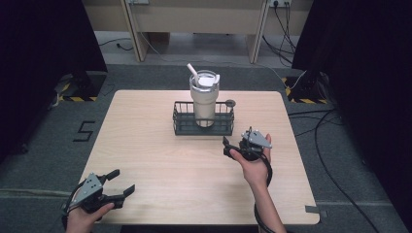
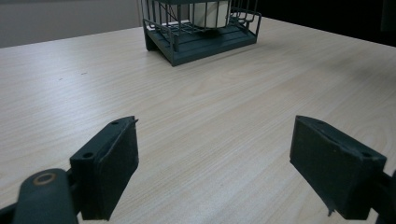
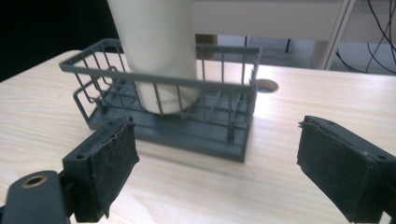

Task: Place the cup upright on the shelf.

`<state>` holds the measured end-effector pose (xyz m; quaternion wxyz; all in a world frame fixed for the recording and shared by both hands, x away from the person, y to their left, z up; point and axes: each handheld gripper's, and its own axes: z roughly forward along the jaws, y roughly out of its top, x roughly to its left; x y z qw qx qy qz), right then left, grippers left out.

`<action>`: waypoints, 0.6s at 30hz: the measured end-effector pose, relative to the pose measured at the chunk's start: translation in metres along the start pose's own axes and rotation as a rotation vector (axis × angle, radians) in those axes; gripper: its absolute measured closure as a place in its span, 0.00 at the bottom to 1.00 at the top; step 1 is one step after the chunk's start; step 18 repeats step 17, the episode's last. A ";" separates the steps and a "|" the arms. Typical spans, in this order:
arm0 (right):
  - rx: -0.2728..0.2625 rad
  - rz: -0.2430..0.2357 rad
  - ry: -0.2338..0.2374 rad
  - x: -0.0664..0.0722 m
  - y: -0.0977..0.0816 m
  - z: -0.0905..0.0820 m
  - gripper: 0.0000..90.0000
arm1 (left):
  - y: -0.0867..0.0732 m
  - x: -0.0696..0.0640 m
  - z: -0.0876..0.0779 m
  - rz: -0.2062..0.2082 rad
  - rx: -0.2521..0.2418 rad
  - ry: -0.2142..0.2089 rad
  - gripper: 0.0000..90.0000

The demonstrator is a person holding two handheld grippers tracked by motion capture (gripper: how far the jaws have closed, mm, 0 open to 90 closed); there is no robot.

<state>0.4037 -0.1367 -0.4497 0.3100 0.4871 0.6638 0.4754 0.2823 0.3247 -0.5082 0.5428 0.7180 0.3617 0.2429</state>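
A: Tumbler status? Near to far
B: Left gripper (image 1: 118, 187) idles at near table (image 1: 145, 160) edge, jaws spread wide, empty. Right gripper (image 3: 217, 154) just short of the dark grey wire basket (image 3: 187, 100), jaws apart, nothing between them
A: And the cup?
B: Tall cream insulated tumbler with clear lid and straw (image 1: 203, 94) stands upright inside the basket. Likely rigid, smooth, top-heavy; grab mid-body above the rail
A: Obstacles?
B: Basket rails block a low grip; grommet hole (image 1: 230, 103) behind
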 end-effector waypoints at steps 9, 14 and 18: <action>0.017 0.012 -0.023 -0.010 -0.020 -0.019 0.16 | 0.000 -0.001 0.000 0.005 0.002 0.000 0.17; 0.020 0.014 -0.018 -0.012 -0.027 -0.023 0.17 | 0.001 -0.001 0.001 0.008 0.004 -0.002 0.17; 0.023 0.014 -0.010 -0.010 -0.029 -0.022 0.17 | 0.001 -0.001 0.001 0.006 0.002 -0.003 0.17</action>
